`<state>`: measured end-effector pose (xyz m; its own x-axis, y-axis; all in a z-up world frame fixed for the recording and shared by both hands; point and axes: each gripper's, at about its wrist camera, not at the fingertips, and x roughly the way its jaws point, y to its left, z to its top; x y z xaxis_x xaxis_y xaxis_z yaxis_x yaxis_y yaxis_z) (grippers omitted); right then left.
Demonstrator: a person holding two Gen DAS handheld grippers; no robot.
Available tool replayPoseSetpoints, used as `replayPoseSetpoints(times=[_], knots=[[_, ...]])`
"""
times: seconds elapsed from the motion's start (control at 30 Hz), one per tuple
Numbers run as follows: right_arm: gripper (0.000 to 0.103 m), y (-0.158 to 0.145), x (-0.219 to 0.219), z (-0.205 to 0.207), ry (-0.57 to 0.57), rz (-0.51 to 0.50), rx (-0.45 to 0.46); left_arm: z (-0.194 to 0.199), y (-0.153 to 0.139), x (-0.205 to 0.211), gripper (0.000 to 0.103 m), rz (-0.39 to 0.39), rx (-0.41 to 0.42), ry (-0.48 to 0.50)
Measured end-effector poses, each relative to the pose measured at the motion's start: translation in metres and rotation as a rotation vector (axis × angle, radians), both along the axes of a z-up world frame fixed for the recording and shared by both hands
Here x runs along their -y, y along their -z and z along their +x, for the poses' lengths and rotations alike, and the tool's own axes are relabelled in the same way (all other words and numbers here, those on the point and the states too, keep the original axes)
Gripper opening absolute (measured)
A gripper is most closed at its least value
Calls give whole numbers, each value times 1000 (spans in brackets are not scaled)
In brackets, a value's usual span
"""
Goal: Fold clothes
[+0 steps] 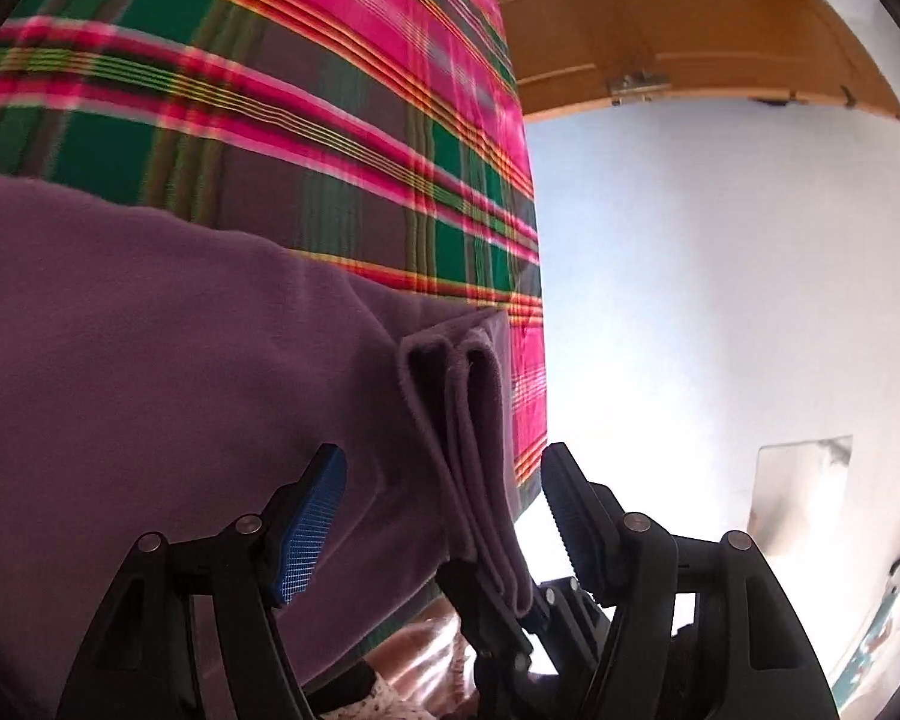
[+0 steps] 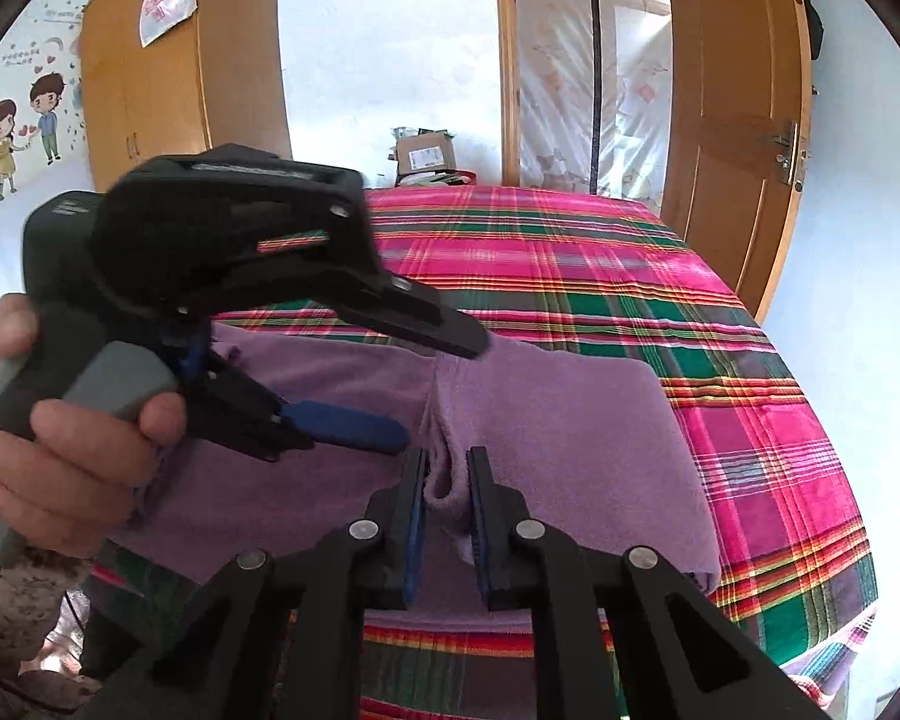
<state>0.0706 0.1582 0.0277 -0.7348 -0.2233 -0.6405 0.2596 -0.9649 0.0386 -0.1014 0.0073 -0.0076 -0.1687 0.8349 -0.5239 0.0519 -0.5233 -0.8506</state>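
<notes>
purple garment (image 2: 546,420) lies spread on the plaid bedcover (image 2: 660,276), its near edge bunched into a folded ridge. right gripper (image 2: 447,516) has its jaws nearly closed, pinching that ridge of purple cloth between the blue pads. left gripper (image 1: 444,504), held in a hand (image 2: 72,450), has its jaws spread wide with the folded edge hanging loose between them, neither pad pressing on it.
</notes>
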Motion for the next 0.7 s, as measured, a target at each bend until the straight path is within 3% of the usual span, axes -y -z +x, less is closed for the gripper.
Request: replayPoseSetpoints(times=[0.17, 0.37, 0.53, 0.6, 0.7], knots=[[14, 0, -1, 4, -18, -21, 1, -3, 0, -6, 64, -8, -3, 1], [14, 0, 2, 4, -44, -51, -2, 4, -10, 0, 36, -39, -50, 3], [14, -1, 11, 2, -72, -60, -10, 15, -19, 5, 36, -48, -82, -16], [14, -2, 16, 1, -87, -67, -13, 18, -25, 11, 26, -74, -105, -22], [14, -1, 27, -3, -119, -78, -6, 26, -28, 22, 26, -106, -125, -33]])
